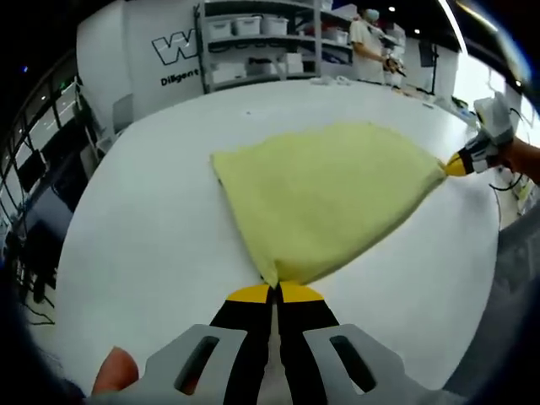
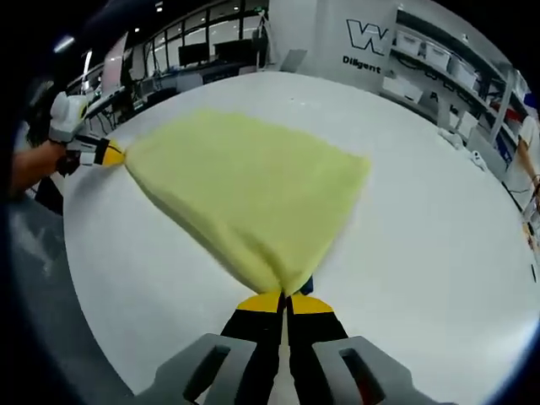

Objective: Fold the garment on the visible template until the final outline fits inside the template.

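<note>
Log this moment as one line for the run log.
left gripper: shut on towel corner | right gripper: shut on towel corner | yellow towel: stretched between both, over white table | template: cannot tell

Each gripper, left gripper and right gripper, has two black jaws with yellow tips rising from grey slotted mounts, and a bare thumb shows.

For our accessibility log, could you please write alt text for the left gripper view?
The left claw is shut on one corner of a yellow cloth spread on a white table. The right claw pinches the cloth's far corner.
</note>
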A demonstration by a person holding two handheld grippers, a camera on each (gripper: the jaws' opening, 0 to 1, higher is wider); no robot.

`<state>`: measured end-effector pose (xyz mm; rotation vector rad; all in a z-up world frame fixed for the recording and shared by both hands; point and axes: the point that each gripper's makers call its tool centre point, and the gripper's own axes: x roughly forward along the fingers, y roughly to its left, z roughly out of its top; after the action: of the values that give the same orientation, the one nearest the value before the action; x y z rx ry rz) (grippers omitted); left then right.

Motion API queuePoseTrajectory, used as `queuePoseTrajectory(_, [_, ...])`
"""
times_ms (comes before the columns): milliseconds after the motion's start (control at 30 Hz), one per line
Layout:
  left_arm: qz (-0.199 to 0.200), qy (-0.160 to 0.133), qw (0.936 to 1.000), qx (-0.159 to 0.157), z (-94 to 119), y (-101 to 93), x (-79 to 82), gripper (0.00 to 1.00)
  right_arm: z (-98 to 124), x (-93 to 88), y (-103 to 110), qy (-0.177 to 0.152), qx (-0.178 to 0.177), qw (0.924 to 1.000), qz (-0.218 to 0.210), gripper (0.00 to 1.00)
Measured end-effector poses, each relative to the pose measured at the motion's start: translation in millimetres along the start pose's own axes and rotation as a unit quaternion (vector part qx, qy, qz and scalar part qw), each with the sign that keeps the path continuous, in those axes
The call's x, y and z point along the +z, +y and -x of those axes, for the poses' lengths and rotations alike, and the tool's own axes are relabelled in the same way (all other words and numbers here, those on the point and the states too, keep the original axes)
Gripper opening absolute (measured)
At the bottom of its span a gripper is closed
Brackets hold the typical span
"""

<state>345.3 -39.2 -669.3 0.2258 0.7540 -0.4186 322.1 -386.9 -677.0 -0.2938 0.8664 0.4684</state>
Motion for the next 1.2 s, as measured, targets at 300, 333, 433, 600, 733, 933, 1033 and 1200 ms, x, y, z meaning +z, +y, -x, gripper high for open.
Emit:
queuePoseTrajectory(300, [0.002,-0.009,1.0000,0.003,-3,0.8,-0.7,0.00,-2,0.1,-2,-0.010,-0.005,0.9999,-0.004,0.00])
queuePoseTrajectory(333, [0.000,-0.009,1.0000,0.003,-3,0.7,-0.4,0.00,-2,0.1,-2,-0.010,-0.005,0.9999,-0.004,0.00])
queuePoseTrajectory(433, [-0.002,-0.010,0.9999,0.003,-3,0.8,-0.1,0.00,-2,-0.2,-1,-0.012,-0.007,0.9999,-0.004,0.00])
queuePoseTrajectory(600, [0.000,-0.009,1.0000,-0.002,-3,-1.5,0.2,0.00,0,1.3,-2,-0.021,-0.009,0.9997,-0.013,0.00])
queuePoseTrajectory(733, [0.011,-0.016,0.9998,-0.007,2,-3.5,5.5,0.01,6,5.8,-5,-0.030,-0.017,0.9993,-0.016,0.00])
queuePoseTrajectory(933, [0.019,-0.026,0.9995,0.004,12,1.2,14.9,0.02,22,14.9,-20,-0.046,-0.050,0.9973,-0.027,0.00])
queuePoseTrajectory(1033, [0.014,-0.044,0.9986,0.025,20,7.5,24.0,0.01,33,24.2,-22,-0.064,-0.064,0.9955,-0.030,0.00])
queuePoseTrajectory(1200, [-0.001,-0.070,0.9973,0.020,27,-2.9,38.8,0.00,42,50.3,-1,-0.097,-0.050,0.9940,0.004,0.00])
